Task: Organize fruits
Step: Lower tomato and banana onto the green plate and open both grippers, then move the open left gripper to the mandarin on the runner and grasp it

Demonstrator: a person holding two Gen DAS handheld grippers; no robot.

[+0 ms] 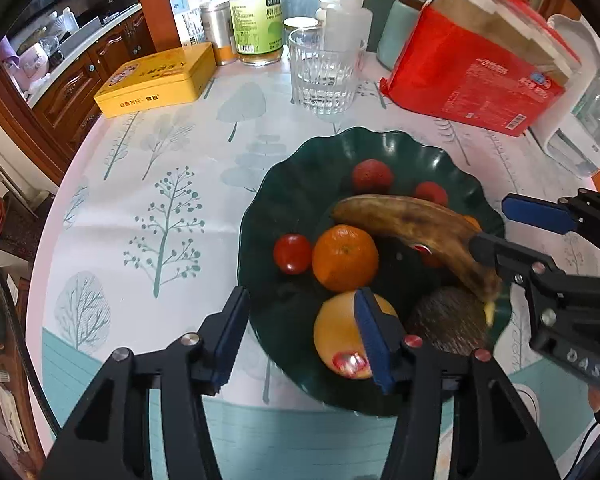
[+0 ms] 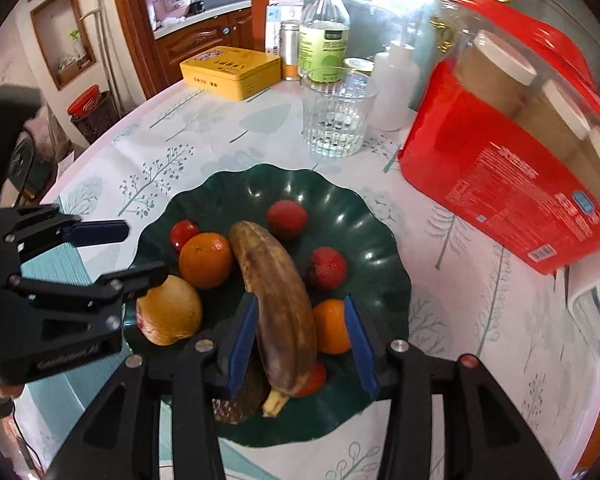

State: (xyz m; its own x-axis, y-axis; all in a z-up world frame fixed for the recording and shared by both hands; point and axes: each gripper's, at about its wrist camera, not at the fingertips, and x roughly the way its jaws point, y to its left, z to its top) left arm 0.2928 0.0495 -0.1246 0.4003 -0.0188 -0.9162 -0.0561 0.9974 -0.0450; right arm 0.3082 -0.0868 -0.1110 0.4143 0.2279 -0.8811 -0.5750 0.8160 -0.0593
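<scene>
The left hand-held gripper is hanging partly open and empty beside the yellow fruit, while the right hand-held gripper is standing open astride the browned banana in the green plate. Both fruits seem freshly placed; next, presumably, the grippers need lifting clear.

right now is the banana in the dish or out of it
In. The banana lies in the green dish among the other fruit, between the right hand-held gripper pads, which stand apart.
</scene>
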